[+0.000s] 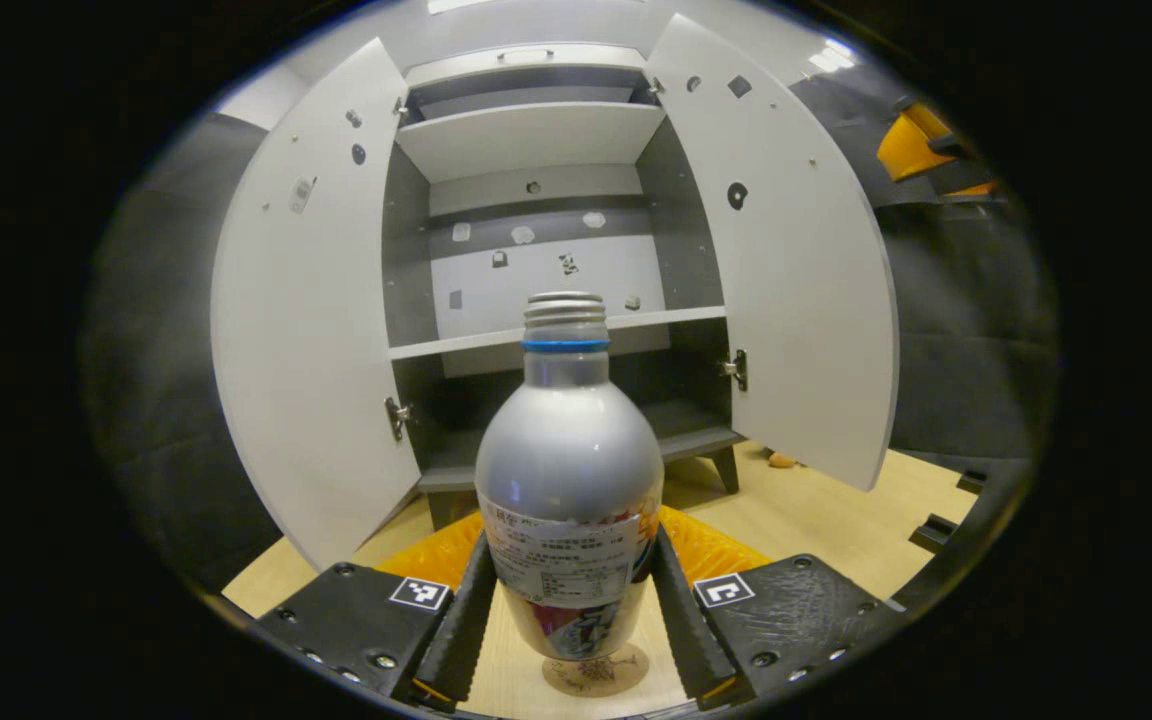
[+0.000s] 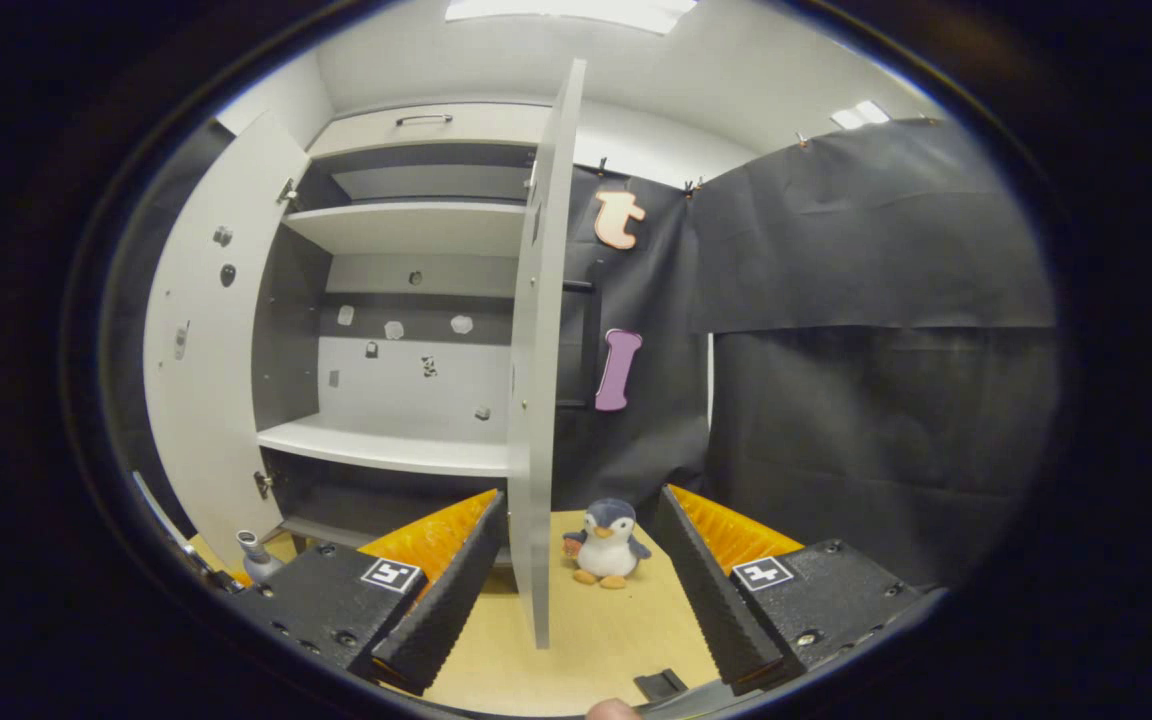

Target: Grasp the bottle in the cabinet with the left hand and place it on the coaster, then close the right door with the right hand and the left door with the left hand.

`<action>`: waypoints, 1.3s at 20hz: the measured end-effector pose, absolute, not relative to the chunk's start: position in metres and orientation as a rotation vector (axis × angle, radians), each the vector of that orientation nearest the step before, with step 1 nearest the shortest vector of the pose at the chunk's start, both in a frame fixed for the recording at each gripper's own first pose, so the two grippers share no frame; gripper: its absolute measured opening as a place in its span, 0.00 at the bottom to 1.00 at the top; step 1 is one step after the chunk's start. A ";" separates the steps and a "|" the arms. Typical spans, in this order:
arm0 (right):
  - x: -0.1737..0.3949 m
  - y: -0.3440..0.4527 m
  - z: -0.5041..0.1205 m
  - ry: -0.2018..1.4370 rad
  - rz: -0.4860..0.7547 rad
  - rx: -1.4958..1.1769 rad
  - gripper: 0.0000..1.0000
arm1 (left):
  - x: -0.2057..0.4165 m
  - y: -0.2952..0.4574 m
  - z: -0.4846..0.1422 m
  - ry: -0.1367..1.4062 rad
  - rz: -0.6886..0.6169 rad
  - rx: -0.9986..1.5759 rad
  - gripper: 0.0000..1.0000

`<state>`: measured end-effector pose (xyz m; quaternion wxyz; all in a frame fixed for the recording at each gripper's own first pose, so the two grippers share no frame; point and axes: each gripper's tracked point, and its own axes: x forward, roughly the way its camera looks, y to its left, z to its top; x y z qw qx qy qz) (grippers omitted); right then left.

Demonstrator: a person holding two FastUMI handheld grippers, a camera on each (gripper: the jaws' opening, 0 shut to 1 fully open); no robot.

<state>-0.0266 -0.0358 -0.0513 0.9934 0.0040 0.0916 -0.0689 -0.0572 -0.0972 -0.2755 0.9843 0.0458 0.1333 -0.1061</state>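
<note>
Pale wood worktop [image 2: 596, 630] carries open cabinet [image 1: 536, 200], round coaster [image 1: 596, 672] under bottle [image 1: 568, 480], toy penguin [image 2: 606, 543].

Left tongs [image 1: 570, 610] closed, right tongs [image 2: 576, 590] agape

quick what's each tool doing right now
Left tool: shut on the bottle, over the coaster.
Right tool: open, holding nothing.

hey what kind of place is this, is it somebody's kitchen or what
Probably not a kitchen: it looks like a staged recording booth. A white cabinet with both doors open stands on a wooden table, black cloth hangs as walls, and a toy penguin sits beside the cabinet.
</note>
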 end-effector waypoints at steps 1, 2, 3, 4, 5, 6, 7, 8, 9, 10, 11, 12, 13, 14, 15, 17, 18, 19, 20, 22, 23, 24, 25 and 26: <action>-0.027 -0.035 -0.051 0.187 -0.139 0.004 0.99 | -0.059 -0.099 -0.283 0.280 -0.214 0.082 0.74; -0.026 -0.035 -0.050 0.189 -0.140 -0.002 0.99 | -0.059 -0.099 -0.289 0.292 -0.214 0.073 0.75; -0.027 -0.034 -0.050 0.190 -0.142 -0.009 0.99 | -0.059 -0.100 -0.295 0.303 -0.212 0.070 0.78; -0.028 -0.034 -0.050 0.190 -0.145 -0.017 0.98 | -0.058 -0.101 -0.302 0.317 -0.218 0.071 0.74; -0.029 -0.033 -0.051 0.193 -0.144 -0.022 0.98 | -0.058 -0.103 -0.308 0.325 -0.221 0.077 0.78; -0.029 -0.032 -0.051 0.195 -0.142 -0.029 0.98 | -0.058 -0.104 -0.314 0.332 -0.228 0.083 0.78; -0.028 -0.031 -0.051 0.197 -0.143 -0.034 0.98 | -0.058 -0.105 -0.319 0.341 -0.235 0.087 0.74; -0.028 -0.032 -0.051 0.199 -0.146 -0.037 0.98 | -0.059 -0.105 -0.323 0.347 -0.239 0.093 0.74; -0.028 -0.032 -0.052 0.202 -0.148 -0.037 0.99 | -0.058 -0.104 -0.327 0.351 -0.240 0.097 0.74; -0.029 -0.032 -0.053 0.205 -0.151 -0.039 0.98 | -0.058 -0.102 -0.331 0.357 -0.236 0.100 0.74; -0.028 -0.033 -0.053 0.208 -0.154 -0.042 0.98 | -0.059 -0.101 -0.337 0.369 -0.234 0.101 0.74; -0.027 -0.034 -0.054 0.211 -0.158 -0.044 0.98 | -0.060 -0.100 -0.344 0.382 -0.230 0.104 0.78; -0.027 -0.034 -0.056 0.215 -0.158 -0.044 0.98 | -0.061 -0.100 -0.348 0.392 -0.229 0.105 0.74; -0.027 -0.033 -0.060 0.231 -0.158 -0.049 0.99 | -0.061 -0.099 -0.353 0.402 -0.230 0.106 0.74; -0.027 -0.033 -0.064 0.243 -0.157 -0.052 0.98 | -0.061 -0.098 -0.356 0.406 -0.230 0.110 0.78; -0.026 -0.032 -0.067 0.259 -0.157 -0.063 0.99 | -0.059 -0.098 -0.361 0.411 -0.231 0.111 0.74; -0.024 -0.030 -0.068 0.258 -0.156 -0.067 0.98 | -0.057 -0.099 -0.365 0.420 -0.237 0.109 0.74; -0.022 -0.029 -0.068 0.260 -0.152 -0.071 0.99 | -0.055 -0.098 -0.368 0.425 -0.241 0.112 0.74; -0.022 -0.029 -0.070 0.268 -0.151 -0.076 0.98 | -0.053 -0.097 -0.372 0.433 -0.240 0.115 0.74; -0.020 -0.030 -0.071 0.273 -0.152 -0.076 0.99 | -0.052 -0.096 -0.378 0.447 -0.240 0.110 0.75; -0.021 -0.031 -0.072 0.276 -0.156 -0.078 0.99 | -0.051 -0.095 -0.381 0.451 -0.240 0.111 0.75; -0.020 -0.032 -0.073 0.278 -0.159 -0.079 0.98 | -0.051 -0.096 -0.383 0.458 -0.242 0.112 0.75; -0.020 -0.034 -0.074 0.281 -0.162 -0.079 0.99 | -0.051 -0.096 -0.386 0.466 -0.244 0.110 0.75; -0.021 -0.036 -0.076 0.286 -0.165 -0.078 0.99 | -0.051 -0.095 -0.389 0.471 -0.244 0.108 0.74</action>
